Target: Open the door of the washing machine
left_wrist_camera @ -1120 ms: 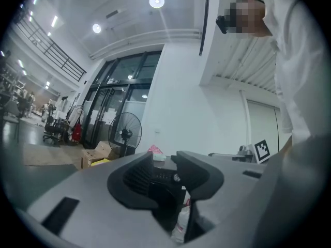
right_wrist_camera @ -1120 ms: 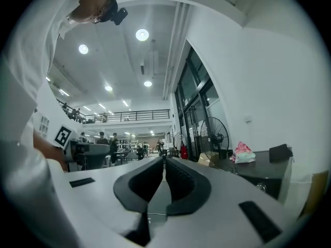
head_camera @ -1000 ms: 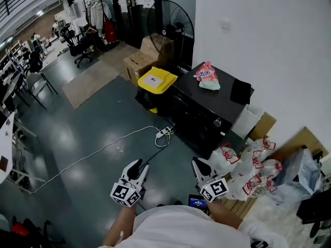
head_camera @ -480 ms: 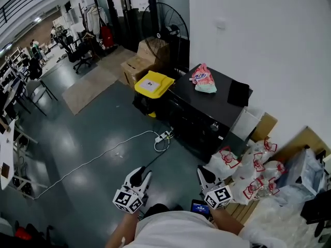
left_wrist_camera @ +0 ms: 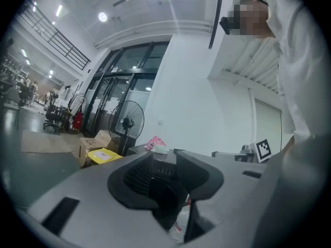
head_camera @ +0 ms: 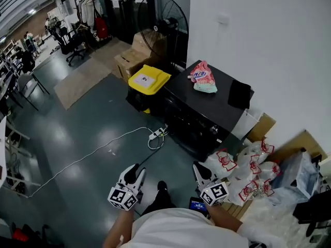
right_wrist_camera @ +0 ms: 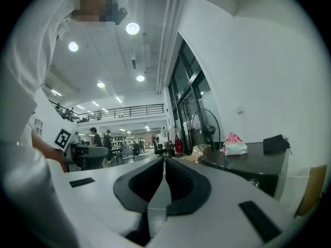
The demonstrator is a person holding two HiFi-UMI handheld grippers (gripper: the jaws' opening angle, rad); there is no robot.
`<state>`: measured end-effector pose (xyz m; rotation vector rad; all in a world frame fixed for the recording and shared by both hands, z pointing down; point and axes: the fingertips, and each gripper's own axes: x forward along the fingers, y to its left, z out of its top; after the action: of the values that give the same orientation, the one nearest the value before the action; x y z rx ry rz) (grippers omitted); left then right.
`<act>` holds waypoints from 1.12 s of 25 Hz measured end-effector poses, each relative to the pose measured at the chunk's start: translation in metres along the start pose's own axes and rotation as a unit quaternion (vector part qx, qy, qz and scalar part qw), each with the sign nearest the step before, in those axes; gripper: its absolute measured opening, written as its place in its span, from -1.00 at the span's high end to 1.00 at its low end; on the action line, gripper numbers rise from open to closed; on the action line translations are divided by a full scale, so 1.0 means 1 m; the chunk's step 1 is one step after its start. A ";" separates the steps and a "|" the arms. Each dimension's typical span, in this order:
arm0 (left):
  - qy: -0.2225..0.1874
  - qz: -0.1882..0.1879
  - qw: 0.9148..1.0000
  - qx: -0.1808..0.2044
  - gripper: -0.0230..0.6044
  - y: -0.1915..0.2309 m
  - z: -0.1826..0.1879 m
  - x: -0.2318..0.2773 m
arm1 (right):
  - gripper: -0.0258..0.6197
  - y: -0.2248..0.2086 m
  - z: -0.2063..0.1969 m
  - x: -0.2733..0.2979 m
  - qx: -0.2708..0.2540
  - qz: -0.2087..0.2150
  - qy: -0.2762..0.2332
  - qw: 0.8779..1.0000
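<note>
The black washing machine (head_camera: 192, 119) stands against the white wall, front facing the open floor, its door closed. A pink bag (head_camera: 202, 78) and a flat black item (head_camera: 240, 93) lie on its top. Both grippers hang low by the person's body, well short of the machine. My left gripper (head_camera: 132, 172) is open and holds nothing; in the left gripper view (left_wrist_camera: 164, 161) the machine's dark front (left_wrist_camera: 165, 175) shows through the gap. My right gripper (head_camera: 198, 170) has its jaws closed together on nothing (right_wrist_camera: 164, 162), with the machine (right_wrist_camera: 243, 164) off to its right.
A yellow-lidded bin (head_camera: 149, 80) stands left of the machine, with cardboard boxes (head_camera: 130, 61) and a standing fan (head_camera: 164, 20) behind. A power strip with white cable (head_camera: 154, 135) lies on the floor. White bags with red print (head_camera: 249, 170) pile up to the right.
The view has shifted toward the machine, and a shoe now shows between the grippers. Both grippers stay low by the body, and their jaws look unchanged.
</note>
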<state>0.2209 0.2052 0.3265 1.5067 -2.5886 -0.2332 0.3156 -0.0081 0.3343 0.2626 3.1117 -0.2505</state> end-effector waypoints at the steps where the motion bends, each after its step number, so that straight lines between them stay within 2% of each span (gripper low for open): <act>1: -0.004 0.001 1.000 -0.002 0.47 0.009 0.004 0.009 | 0.81 -0.005 0.004 0.010 -0.001 -0.001 -0.002 1.000; 5: -0.014 -0.004 1.000 -0.006 0.47 0.044 0.019 0.047 | 0.81 -0.025 0.016 0.056 -0.008 -0.001 0.001 1.000; 8: -0.013 -0.015 1.000 0.006 0.47 0.070 0.029 0.077 | 0.81 -0.039 0.026 0.088 -0.021 -0.002 -0.002 1.000; 14: -0.017 -0.042 0.999 0.011 0.47 0.124 0.045 0.126 | 0.81 -0.064 0.025 0.148 -0.024 -0.022 0.010 0.999; 19: -0.007 -0.066 0.998 0.000 0.47 0.161 0.037 0.160 | 0.81 -0.076 0.025 0.186 -0.038 -0.038 0.008 0.999; 28: 0.018 -0.096 0.995 -0.012 0.47 0.195 0.020 0.238 | 0.81 -0.128 0.011 0.245 -0.039 -0.051 0.012 0.998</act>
<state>-0.0657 0.0942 0.3560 1.7366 -2.4045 -0.2528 0.0530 -0.0942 0.3382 0.1058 3.1538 -0.1281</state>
